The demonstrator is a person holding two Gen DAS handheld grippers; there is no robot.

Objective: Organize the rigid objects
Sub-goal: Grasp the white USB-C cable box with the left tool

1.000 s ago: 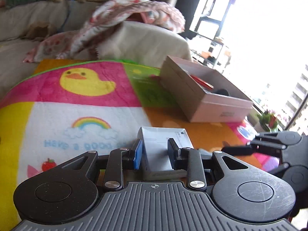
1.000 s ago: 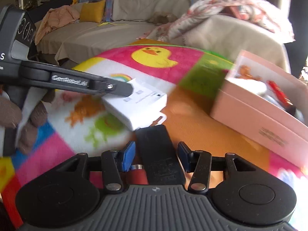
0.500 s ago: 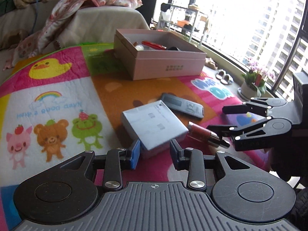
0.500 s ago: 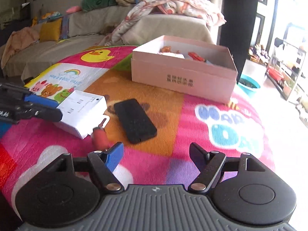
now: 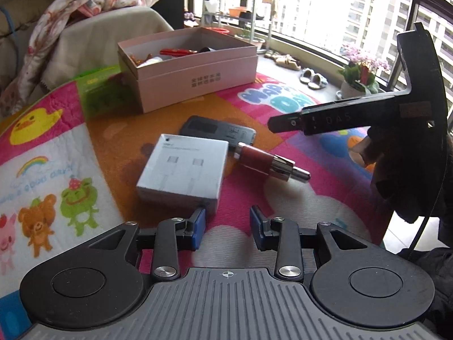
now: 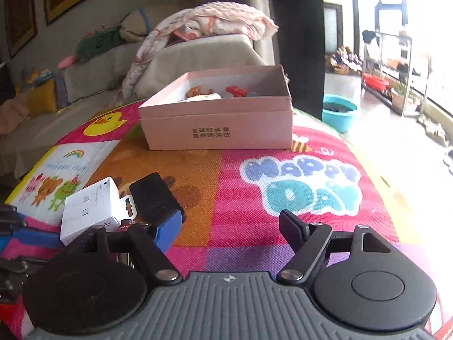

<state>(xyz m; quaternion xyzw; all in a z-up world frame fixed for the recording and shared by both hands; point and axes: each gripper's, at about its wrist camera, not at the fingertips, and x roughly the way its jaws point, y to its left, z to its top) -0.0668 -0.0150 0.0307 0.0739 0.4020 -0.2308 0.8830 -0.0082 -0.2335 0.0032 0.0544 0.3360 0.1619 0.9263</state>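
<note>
A white cable box (image 5: 184, 170) lies on the colourful mat, with a black remote (image 5: 218, 131) behind it and a brown-red metal cylinder (image 5: 269, 164) to its right. My left gripper (image 5: 226, 226) is open and empty, just behind the white box. My right gripper (image 6: 229, 226) is open wide and empty, right of the white box (image 6: 90, 209) and the remote (image 6: 154, 198). The open pink box (image 5: 189, 65) stands farther back with small items inside; it also shows in the right wrist view (image 6: 218, 116).
The right gripper's body (image 5: 396, 113) hangs at the right of the left wrist view. A sofa with a blanket (image 6: 203, 25) is behind the mat (image 6: 297, 187). A teal basin (image 6: 339, 110) and a window shelf (image 6: 390, 65) stand on the floor to the right.
Both grippers have drawn back and up from the objects. The left gripper has let go of the white box and opened. The right gripper has opened wider and turned right.
</note>
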